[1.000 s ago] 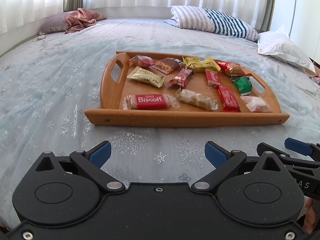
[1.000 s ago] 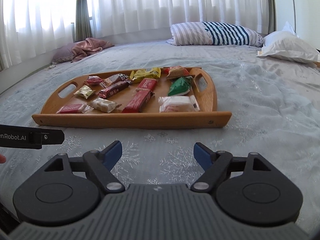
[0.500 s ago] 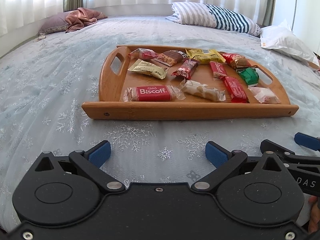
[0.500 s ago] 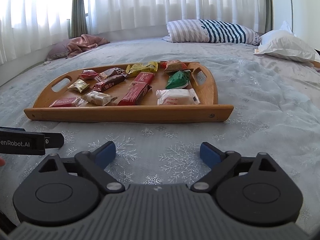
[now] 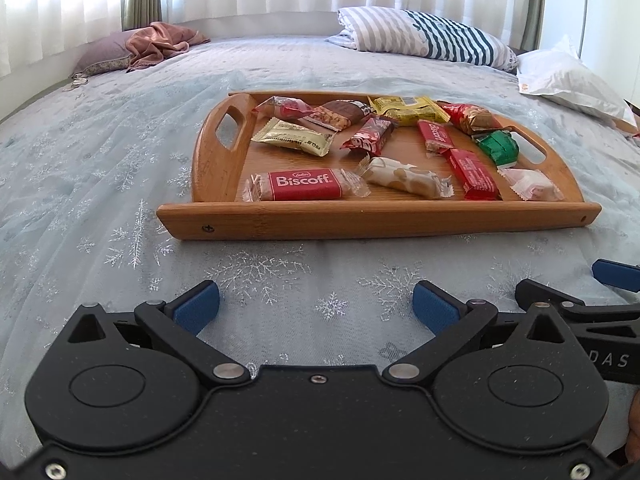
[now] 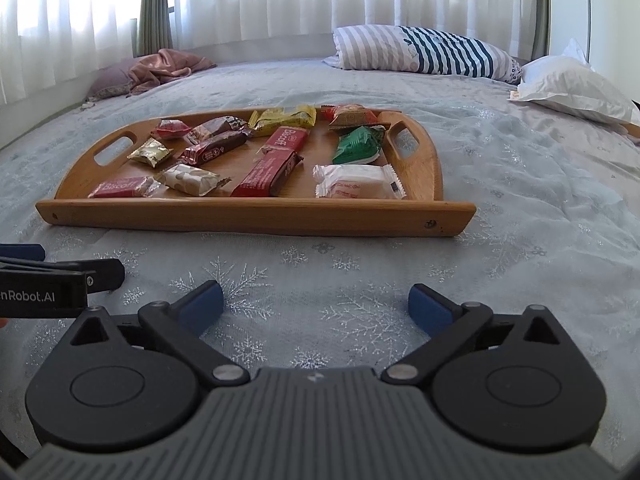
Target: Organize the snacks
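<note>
A wooden tray (image 5: 376, 220) (image 6: 256, 216) lies on the bed and holds several wrapped snacks. Among them are a red Biscoff pack (image 5: 306, 185) at the tray's front left, a white pack (image 6: 356, 182) at its front right, a green pack (image 6: 358, 146) and a yellow pack (image 5: 406, 110). My left gripper (image 5: 316, 308) is open and empty, low over the bedspread short of the tray's front rim. My right gripper (image 6: 314, 306) is open and empty, also short of the front rim. Each gripper shows at the edge of the other's view.
The bed has a pale blue snowflake bedspread (image 5: 100, 184). A striped pillow (image 5: 424, 36) and a white pillow (image 5: 568, 76) lie at the far right, a purple pillow with a pink cloth (image 5: 140, 48) at the far left. White curtains hang behind.
Both grippers have moved nearer the tray and lower over the bedspread; the tray looks larger in both views. Both stay open and empty. The snacks have not moved.
</note>
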`<state>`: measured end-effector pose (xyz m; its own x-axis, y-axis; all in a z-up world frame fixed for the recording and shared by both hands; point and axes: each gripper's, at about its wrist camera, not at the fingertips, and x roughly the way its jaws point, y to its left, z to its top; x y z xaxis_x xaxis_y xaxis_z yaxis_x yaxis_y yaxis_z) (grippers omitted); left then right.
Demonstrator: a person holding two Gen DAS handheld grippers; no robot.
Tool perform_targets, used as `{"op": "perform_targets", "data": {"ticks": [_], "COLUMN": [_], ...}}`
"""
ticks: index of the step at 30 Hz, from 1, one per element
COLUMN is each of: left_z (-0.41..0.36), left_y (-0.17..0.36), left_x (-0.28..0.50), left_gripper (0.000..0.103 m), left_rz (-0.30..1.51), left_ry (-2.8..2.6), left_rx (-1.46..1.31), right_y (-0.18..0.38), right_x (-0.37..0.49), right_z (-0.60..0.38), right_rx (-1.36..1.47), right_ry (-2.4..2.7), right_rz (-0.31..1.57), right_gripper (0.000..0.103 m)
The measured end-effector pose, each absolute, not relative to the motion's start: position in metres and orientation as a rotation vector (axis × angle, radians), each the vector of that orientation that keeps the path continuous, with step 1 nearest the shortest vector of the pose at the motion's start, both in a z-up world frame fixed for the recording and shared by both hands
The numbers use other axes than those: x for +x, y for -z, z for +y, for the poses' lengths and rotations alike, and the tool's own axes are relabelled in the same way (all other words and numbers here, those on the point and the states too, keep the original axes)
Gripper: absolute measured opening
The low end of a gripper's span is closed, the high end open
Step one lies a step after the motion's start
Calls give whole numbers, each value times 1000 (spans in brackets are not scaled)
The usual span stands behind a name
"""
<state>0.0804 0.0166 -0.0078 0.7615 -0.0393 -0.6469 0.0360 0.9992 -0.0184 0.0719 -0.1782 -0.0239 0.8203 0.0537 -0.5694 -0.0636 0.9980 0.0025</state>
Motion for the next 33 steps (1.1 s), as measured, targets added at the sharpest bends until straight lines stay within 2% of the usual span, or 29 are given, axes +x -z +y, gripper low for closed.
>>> {"op": "perform_targets", "data": {"ticks": [33], "left_z": [16], "left_y": [9], "left_x": [81], "left_gripper": [103], "left_rz": [717], "left_ry": [31], "left_rx": [0], "right_y": [25], "right_x": [73], "right_z": [-176], "right_rx": [-25], "right_ry": [-62], "right_rz": [608], "right_gripper": [103]}}
